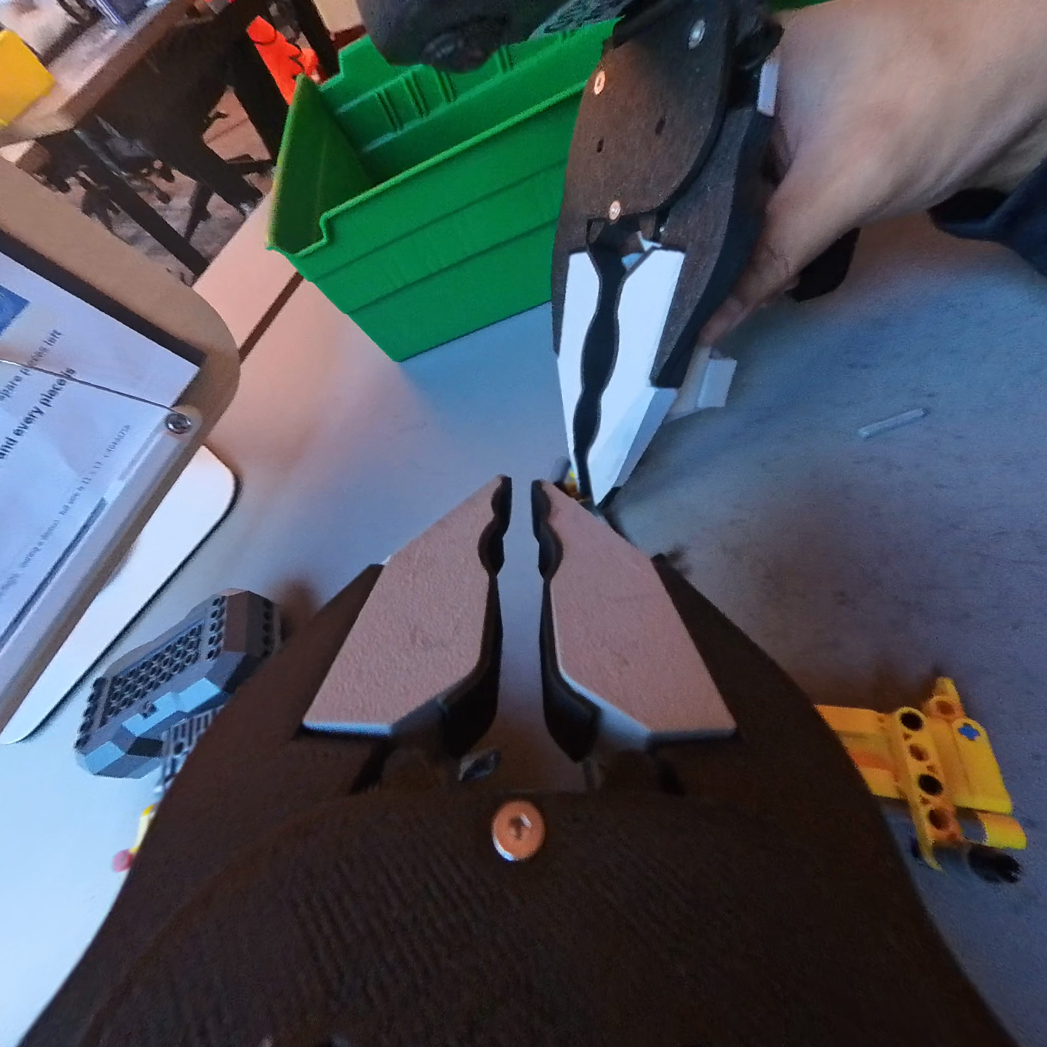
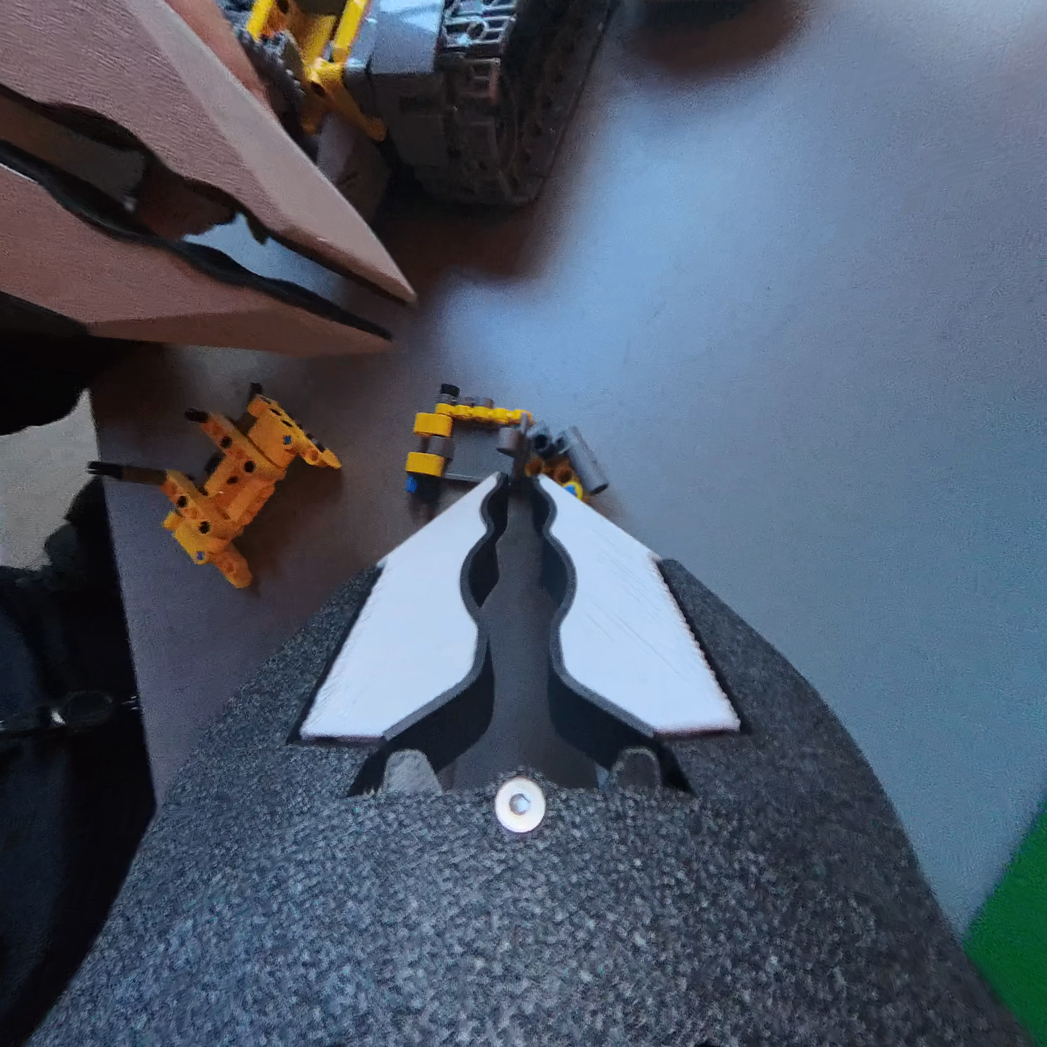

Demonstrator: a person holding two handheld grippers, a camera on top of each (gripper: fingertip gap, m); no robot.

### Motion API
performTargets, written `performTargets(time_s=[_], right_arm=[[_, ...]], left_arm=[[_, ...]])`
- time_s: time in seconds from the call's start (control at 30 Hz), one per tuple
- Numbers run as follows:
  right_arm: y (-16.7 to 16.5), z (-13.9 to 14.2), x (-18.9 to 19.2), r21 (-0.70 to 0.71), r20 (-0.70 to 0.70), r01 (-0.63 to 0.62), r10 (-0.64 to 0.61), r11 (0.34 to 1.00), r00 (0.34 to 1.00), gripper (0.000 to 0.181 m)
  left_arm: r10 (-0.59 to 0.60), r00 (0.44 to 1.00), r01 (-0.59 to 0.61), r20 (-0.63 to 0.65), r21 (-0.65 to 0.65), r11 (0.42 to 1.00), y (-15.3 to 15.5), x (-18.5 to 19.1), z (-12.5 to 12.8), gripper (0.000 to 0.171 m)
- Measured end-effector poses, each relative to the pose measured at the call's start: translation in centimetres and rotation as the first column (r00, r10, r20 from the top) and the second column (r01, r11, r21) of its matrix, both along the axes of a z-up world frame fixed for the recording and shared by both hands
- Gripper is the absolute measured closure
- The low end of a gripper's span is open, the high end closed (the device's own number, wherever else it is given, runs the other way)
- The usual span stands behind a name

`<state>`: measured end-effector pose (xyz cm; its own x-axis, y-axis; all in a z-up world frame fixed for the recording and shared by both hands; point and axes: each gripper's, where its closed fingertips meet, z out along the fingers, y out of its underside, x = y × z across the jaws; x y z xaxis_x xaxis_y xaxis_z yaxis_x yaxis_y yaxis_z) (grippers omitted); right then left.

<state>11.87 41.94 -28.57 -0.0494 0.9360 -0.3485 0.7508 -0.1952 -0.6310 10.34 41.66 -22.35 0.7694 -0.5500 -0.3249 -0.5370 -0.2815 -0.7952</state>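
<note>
A: Item one, the small yellow-and-grey brick assembly [image 2: 487, 447]?
B: On the grey table [image 2: 793, 396], right at the tips of the right gripper [image 2: 516, 479]. White fingers [image 2: 430, 623] nearly together, a dark slim part of the assembly between the tips; whether they clamp it I cannot tell.

A: Left gripper [image 1: 520, 487]?
B: Tan matte fingers [image 1: 419, 623], wavy dark inner edges, a narrow gap, nothing between them. Tips just beside the right gripper's tips.

A: Surroundings?
B: Yellow-orange perforated beam cluster [image 2: 232, 481], well left of the assembly in the right wrist view, lying flat. Large grey studded model [image 2: 470, 102] with yellow struts beyond, partly behind the left gripper. Green ribbed plastic bin [image 1: 419, 226] at the far side. A printed sheet on a stand [image 1: 85, 453], left edge. A hand [image 1: 884, 147] grips the right gripper's black grainy body.
</note>
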Motion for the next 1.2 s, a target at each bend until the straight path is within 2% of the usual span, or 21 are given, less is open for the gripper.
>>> performTargets(time_s=[0.07,0.17,0.3,0.4,0.5,0.53,0.57,0.6,0.63,0.73,0.8,0.87,0.9,1.0,1.07,1.13,1.2], right_arm=[[0.5,0.1,0.2,0.033,0.005,0.02,-0.02,0.999,1.0,0.171],[0.9,1.6,0.6,0.064,-0.038,0.073,-0.071,0.995,0.997,0.16],[-0.8,4.4,3.9,0.156,-0.134,0.141,-0.12,0.978,0.984,0.16],[-3.3,3.2,7.9,0.152,-0.041,0.126,-0.121,0.98,0.992,0.157],[-5.3,0.6,10.4,0.137,0.055,0.117,-0.126,0.984,0.99,0.153],[-5.2,-0.5,11.0,0.156,0.092,0.125,-0.14,0.98,0.986,0.153],[-5.1,-1.0,11.3,0.174,0.089,0.139,-0.156,0.975,0.984,0.161],[-5.3,-1.1,11.6,0.168,0.083,0.131,-0.147,0.977,0.986,0.165],[-5.5,-1.2,11.9,0.163,0.087,0.112,-0.128,0.98,0.988,0.18],[-5.3,-1.2,11.9,0.18,0.075,0.114,-0.129,0.977,0.989,0.181],[-4.6,-0.3,11.6,0.269,0.051,0.123,-0.142,0.955,0.989,0.181],[-3.0,3.4,10.8,0.362,-0.076,0.193,-0.177,0.912,0.981,0.181],[-1.4,6.0,10.8,0.421,-0.158,0.263,-0.215,0.868,0.964,0.181],[5.2,13.0,13.1,0.568,-0.284,0.451,-0.35,0.689,0.892,0.181],[10.1,13.6,15.5,0.606,-0.218,0.484,-0.454,0.631,0.864,0.18],[13.9,12.1,17.4,0.594,-0.102,0.486,-0.539,0.641,0.836,0.175],[15.6,11.8,17.9,0.576,-0.09,0.507,-0.566,0.642,0.819,0.168]], left_arm=[[0.033,0.999,-0.033,-0.005,0.02,0.999,0.2,-0.5,0.3,0.171],[0.05,0.997,-0.052,0.051,0.022,0.998,0.3,-0.9,0.9,0.171],[0.054,0.995,-0.058,0.09,0.044,0.997,0.3,-1.1,1.8,0.171],[0.048,0.995,-0.053,0.091,0.052,0.997,0.2,-1.0,2.1,0.171],[0.031,0.995,-0.037,0.093,0.06,0.998,0.0,-0.5,2.2,0.171],[0.026,0.996,-0.032,0.089,0.064,0.997,0.0,-0.3,2.2,0.171],[0.023,0.996,-0.028,0.081,0.065,0.998,0.0,-0.2,2.2,0.171],[0.023,0.997,-0.028,0.07,0.066,0.997,0.0,-0.2,2.1,0.171],[0.027,0.998,-0.031,0.059,0.067,0.997,0.0,-0.3,1.9,0.171],[0.041,0.998,-0.044,0.052,0.063,0.997,0.2,-0.8,1.7,0.171],[0.049,0.997,-0.053,0.065,0.065,0.996,0.3,-1.0,1.9,0.171],[0.054,0.996,-0.06,0.075,0.074,0.995,0.3,-1.2,2.2,0.171],[0.054,0.995,-0.06,0.079,0.08,0.995,0.3,-1.2,2.4,0.171],[0.044,0.995,-0.053,0.09,0.09,0.995,0.1,-1.0,2.7,0.171],[0.04,0.996,-0.047,0.082,0.081,0.996,0.1,-0.9,2.5,0.171],[0.041,0.996,-0.046,0.074,0.072,0.996,0.2,-0.9,2.1,0.171],[0.044,0.997,-0.048,0.068,0.067,0.997,0.2,-1.0,2.0,0.171]])
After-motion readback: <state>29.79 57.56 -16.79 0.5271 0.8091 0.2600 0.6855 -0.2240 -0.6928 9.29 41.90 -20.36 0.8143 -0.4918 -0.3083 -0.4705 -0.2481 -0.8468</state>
